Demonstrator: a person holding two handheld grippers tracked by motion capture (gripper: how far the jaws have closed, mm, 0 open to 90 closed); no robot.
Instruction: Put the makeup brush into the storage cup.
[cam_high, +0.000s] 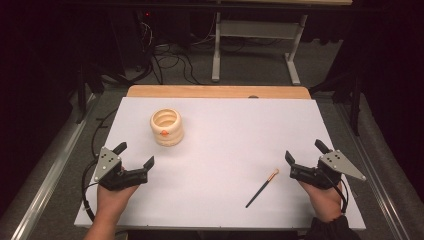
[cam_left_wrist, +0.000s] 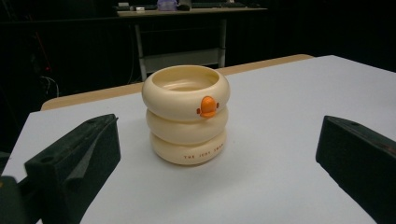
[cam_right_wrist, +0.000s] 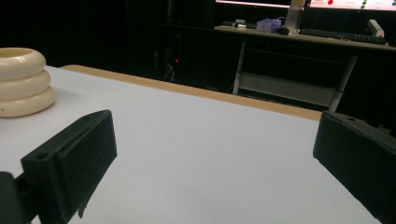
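Your left claw (cam_high: 134, 156) and right claw (cam_high: 306, 151) both stand wide open, gripping nothing, low over the white tabletop (cam_high: 225, 130). The cream three-ringed cup with an orange duck bill (cam_high: 167, 126) stands upright ahead of your left claw; the thin dark brush with a copper tip (cam_high: 262, 188) lies just beside your right.

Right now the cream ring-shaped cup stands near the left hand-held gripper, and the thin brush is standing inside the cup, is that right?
Not quite. The cream cup does stand near the left hand-held gripper, but the thin brush is not inside it. The high view shows the brush lying flat on the white table, close to the right hand-held gripper. The left gripper view shows no brush rising above the cup's rim.
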